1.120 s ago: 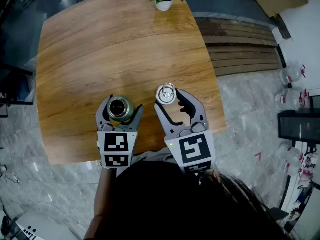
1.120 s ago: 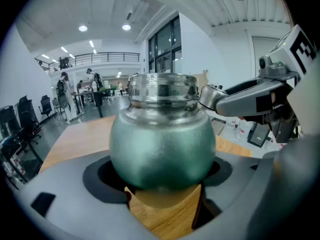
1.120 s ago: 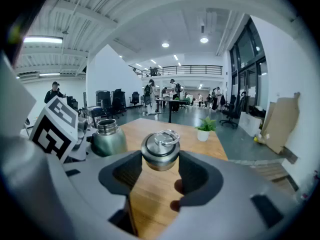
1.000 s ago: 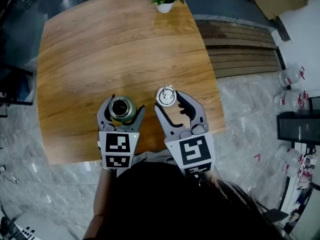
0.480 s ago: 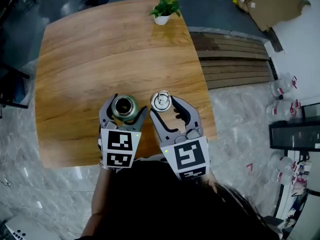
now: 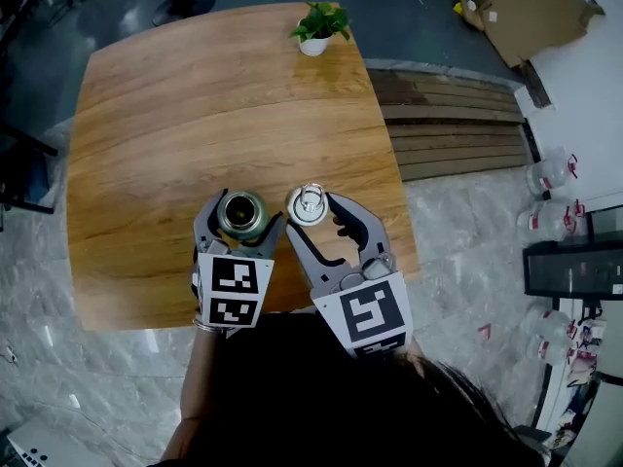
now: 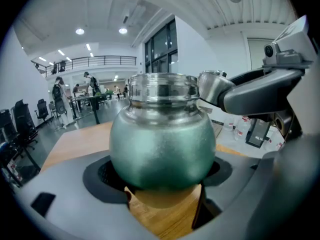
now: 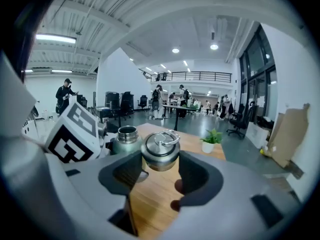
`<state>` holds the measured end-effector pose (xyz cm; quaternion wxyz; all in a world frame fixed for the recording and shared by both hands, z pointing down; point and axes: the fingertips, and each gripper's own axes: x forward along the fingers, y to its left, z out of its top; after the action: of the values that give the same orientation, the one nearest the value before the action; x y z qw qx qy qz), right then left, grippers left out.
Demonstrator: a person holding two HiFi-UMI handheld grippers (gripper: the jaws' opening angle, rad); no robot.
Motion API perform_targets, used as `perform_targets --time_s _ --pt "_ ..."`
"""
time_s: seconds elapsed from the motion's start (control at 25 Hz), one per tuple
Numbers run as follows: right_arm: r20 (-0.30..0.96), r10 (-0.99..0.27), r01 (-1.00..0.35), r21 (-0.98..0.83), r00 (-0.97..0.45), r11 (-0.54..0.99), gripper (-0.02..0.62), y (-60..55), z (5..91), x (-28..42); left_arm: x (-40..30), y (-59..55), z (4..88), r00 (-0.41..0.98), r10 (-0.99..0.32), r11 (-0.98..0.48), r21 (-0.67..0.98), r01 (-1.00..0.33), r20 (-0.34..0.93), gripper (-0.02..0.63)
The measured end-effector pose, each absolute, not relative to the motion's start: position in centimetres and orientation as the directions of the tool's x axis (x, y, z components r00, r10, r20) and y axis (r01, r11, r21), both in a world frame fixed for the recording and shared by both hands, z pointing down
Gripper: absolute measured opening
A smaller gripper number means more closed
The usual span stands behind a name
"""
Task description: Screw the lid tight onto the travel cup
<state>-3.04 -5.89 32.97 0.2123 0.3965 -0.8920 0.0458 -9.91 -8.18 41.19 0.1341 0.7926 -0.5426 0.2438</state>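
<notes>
A green metal travel cup (image 6: 241, 212) with an open steel mouth is held over the wooden table (image 6: 195, 95); my left gripper (image 6: 240, 224) is shut on its round body (image 7: 162, 144). My right gripper (image 6: 310, 205) is shut on the steel lid (image 6: 308, 203), which has a ring handle on top. The lid (image 8: 160, 150) hangs in the air just right of the cup (image 8: 125, 139), close beside its mouth but apart from it. In the left gripper view the lid (image 7: 212, 86) shows at the cup's upper right, at rim height.
A small potted plant (image 6: 318, 25) stands at the table's far edge. Right of the table lie slatted wooden boards (image 6: 458, 129), a cardboard box (image 6: 531, 8) and several plastic bottles (image 6: 550, 178) on the stone floor.
My right gripper has carried the lid leftward, closer to the cup's mouth. The left gripper with the cup has stayed nearly still.
</notes>
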Motion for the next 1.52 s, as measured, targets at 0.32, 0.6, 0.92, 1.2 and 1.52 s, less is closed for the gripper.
perform_targets --time_s 0.32,0.6,0.92,1.2,1.52 --pt "0.302 -0.546 -0.603 -0.142 -0.782 0.785 0.229 -4.2 29.4 -3.9 -6.7 -7.9 41.7 0.362 -0.763 -0.48 -0.094 -0.872 0.536 0.383" --pt "0.35 -0.477 -0.537 -0.096 -0.806 0.838 0.229 -3.7 30.1 -5.0 -5.2 -7.6 41.5 0.395 -0.746 -0.54 -0.14 -0.83 0.536 0.383" --pt "0.438 -0.429 -0.498 -0.051 -0.79 0.865 0.229 -3.5 31.9 -5.6 -4.5 -7.3 41.8 0.439 -0.71 -0.601 -0.149 -0.785 0.55 0.383" --pt "0.471 -0.406 -0.491 -0.065 -0.783 0.869 0.227 -3.4 33.2 -5.7 -4.0 -6.9 42.6 0.461 -0.678 -0.636 -0.143 -0.758 0.572 0.383" --pt "0.409 -0.375 -0.457 -0.121 -0.832 0.881 0.245 -3.2 31.9 -5.4 -3.6 -6.5 42.3 0.526 -0.65 -0.652 -0.047 -0.757 0.548 0.383"
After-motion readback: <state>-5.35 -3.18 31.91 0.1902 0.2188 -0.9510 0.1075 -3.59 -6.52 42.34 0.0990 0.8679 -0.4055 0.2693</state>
